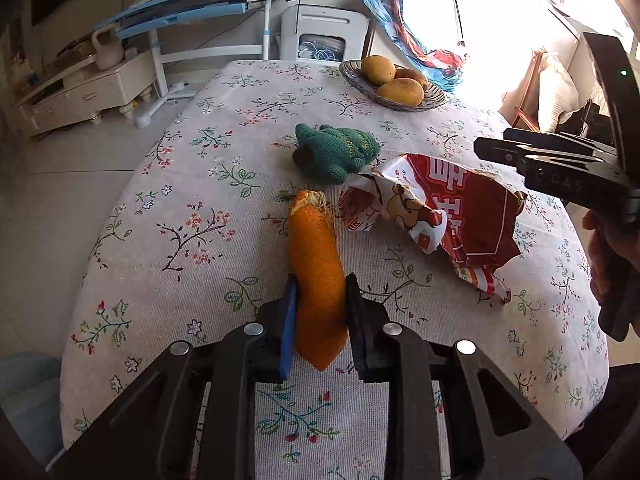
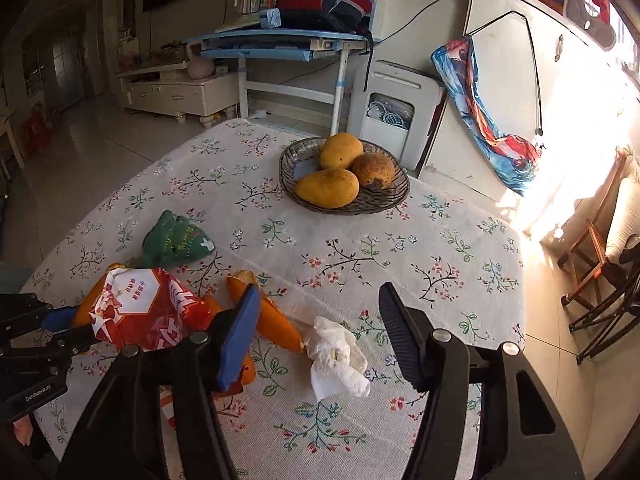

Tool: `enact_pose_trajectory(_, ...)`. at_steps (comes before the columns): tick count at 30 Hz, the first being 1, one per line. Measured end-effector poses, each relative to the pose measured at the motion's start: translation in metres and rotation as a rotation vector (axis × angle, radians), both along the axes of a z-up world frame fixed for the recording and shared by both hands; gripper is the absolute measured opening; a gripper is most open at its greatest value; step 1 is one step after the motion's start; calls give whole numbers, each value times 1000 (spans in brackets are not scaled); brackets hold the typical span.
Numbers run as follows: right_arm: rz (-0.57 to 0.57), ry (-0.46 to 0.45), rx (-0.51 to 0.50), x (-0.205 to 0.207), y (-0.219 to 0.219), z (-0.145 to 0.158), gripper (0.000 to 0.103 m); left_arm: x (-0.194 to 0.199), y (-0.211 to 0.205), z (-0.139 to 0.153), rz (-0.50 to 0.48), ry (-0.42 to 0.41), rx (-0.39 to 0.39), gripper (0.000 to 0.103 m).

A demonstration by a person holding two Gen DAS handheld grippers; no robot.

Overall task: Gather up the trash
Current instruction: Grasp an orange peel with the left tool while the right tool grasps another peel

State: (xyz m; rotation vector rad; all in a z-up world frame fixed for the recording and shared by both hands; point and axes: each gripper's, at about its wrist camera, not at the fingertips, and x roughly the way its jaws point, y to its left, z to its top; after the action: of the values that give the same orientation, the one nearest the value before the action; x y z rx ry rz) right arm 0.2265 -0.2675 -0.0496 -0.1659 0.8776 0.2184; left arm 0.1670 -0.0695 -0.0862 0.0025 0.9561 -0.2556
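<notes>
Orange peel pinched in left hand-held gripper; right hand-held gripper agape.

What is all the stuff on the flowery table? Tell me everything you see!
orange peel: two pieces, orange; one between the left gripper's pads, one beside the tissue
snack wrapper: one, red and white, crumpled, right of the gripped peel
tissue: one, white, crumpled, between the right gripper's open fingers
knitted thing: one, green, mid-table
basket: one, dark wire, far side
mangoes: three, yellow, in the basket
tablecloth: one, floral
left gripper: shut on peel
right gripper: open
</notes>
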Motion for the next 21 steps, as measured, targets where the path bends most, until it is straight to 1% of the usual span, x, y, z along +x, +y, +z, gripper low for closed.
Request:
enact_pose_trajectory(1,24,30,8,4,1,-7,50,-1,1,0,-3,2,8,22)
enact_pose_trajectory(2,46,52,9,5,4,-11,49,-2,2,1,-4,2,16,22)
enact_pose_trajectory(4,107,66,8,1,14,-12,49,-2,5,2,1,7,16,22)
enact_pose_trajectory(6,149,61,-46,-4,25,-14,49,-1,7,3,4,13,5,22)
enact_pose_trajectory(8,157,80,-58,-4,30,-18,46,-1,8,3,5,15,2,22)
enact_pose_trajectory(10,162,99,-96,-4,36,-26,44,-3,9,3,4,19,-6,22)
enact_pose_trajectory(11,160,96,-98,-5,37,-27,41,-4,10,3,2,19,-9,22)
enact_pose_trajectory(12,154,98,-89,-5,37,-26,37,-5,11,3,1,18,-9,22)
enact_pose_trajectory(14,140,90,-76,-6,36,-22,23,-8,15,3,5,14,-17,22)
enact_pose_trajectory(17,106,72,-23,-6,32,-14,19,-9,24,5,17,14,-54,22)
enact_pose_trajectory(21,52,5,121,-12,20,10,18,-12,33,14,29,-19,-96,22)
